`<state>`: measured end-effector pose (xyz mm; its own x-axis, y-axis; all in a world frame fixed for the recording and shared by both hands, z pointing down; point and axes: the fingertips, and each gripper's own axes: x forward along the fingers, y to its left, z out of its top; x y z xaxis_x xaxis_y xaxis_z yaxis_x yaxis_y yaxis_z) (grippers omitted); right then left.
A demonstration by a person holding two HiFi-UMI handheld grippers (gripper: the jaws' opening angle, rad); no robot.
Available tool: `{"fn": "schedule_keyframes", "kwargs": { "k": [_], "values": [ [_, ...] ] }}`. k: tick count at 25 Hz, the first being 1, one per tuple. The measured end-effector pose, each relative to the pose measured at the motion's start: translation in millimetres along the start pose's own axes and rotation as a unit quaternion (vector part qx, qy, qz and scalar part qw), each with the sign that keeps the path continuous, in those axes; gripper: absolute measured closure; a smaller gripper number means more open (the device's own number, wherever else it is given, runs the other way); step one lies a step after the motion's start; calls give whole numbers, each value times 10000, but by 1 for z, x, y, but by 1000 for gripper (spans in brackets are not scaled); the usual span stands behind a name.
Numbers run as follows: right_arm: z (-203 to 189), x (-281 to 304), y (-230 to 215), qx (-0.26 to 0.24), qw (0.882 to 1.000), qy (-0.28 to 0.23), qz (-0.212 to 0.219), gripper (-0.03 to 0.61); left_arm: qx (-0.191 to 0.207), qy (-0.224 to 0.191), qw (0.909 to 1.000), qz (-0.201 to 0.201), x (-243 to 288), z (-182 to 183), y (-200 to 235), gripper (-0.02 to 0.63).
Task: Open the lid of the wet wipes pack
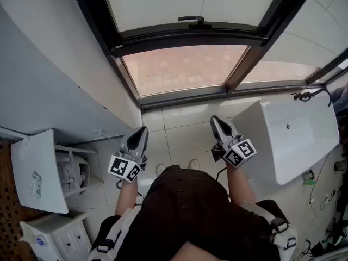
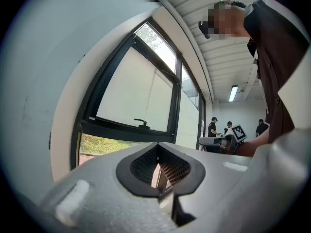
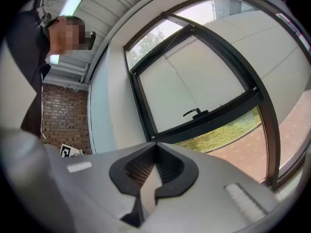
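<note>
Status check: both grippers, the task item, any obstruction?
Left gripper shut, empty. Right gripper shut, empty. No wipes pack in any view. Both face the window; nothing blocking.

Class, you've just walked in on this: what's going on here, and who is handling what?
A person stands on a tiled floor facing a big window, with a gripper in each hand held out level. The left gripper and the right gripper are both shut with nothing between their jaws. A white table stands to the right. No wet wipes pack shows in any view, so the lid-opening has not begun.
</note>
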<state>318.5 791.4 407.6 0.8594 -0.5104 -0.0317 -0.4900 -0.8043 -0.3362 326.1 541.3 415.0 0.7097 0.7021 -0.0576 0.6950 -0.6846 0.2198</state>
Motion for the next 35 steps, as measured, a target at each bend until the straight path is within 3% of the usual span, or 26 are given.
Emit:
{"fn": "schedule_keyframes", "kwargs": {
  "k": [8, 13, 23, 29, 35],
  "values": [
    [-7, 25, 32, -124, 9999, 15, 111, 572, -269, -290, 9992, 83, -33, 8, 26, 612],
    [-7, 48, 55, -503, 9987, -25, 60, 572, -258, -284, 9989, 253, -54, 8, 47, 612],
    [9, 87, 28, -503, 9945, 108, 908, 572, -65, -371, 9926, 1157, -46, 9, 56, 612],
    [14, 105, -2, -392, 9886, 292, 1422, 572, -216, -601, 9807, 1850, -42, 2, 49, 612],
    [-1, 125, -6, -330, 9723, 575, 2242, 572, 76, -649, 9623, 2641, -56, 5, 30, 612]
  ]
}}
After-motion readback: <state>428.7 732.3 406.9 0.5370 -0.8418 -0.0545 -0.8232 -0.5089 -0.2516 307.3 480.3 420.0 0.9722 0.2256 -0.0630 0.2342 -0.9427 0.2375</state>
